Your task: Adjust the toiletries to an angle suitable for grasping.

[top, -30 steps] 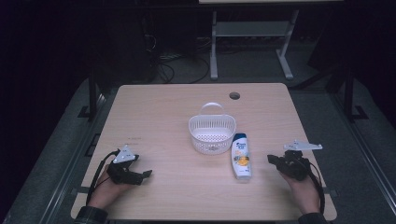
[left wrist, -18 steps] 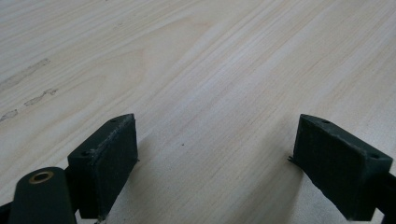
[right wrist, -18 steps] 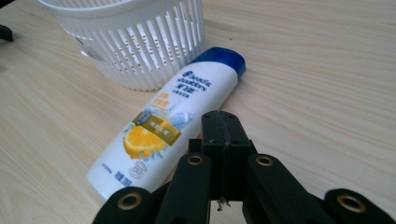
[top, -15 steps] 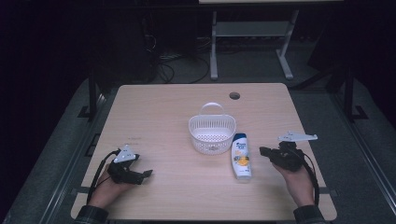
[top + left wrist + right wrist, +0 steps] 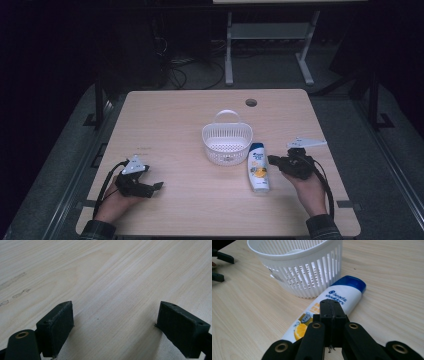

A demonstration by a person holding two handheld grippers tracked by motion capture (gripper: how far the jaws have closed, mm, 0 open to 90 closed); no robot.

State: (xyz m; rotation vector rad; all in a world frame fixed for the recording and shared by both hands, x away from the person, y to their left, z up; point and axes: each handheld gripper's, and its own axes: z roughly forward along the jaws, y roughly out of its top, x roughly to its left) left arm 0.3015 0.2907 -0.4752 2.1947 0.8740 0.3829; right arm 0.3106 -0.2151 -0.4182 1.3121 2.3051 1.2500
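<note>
The right gripper (image 5: 271, 160) is nearing the white plastic shampoo bottle with the blue cap (image 5: 258, 167), its jaws pressed together and empty. The bottle is lying flat just ahead of those jaws, beside the white slotted plastic basket (image 5: 227, 145) beyond it. To take the bottle well, the jaws need opening wide before they are straddling its body across the narrow width, away from the basket wall. The left gripper (image 5: 156, 187) is resting far off on the pale wooden table (image 5: 175, 115), jaws apart and empty.
</note>
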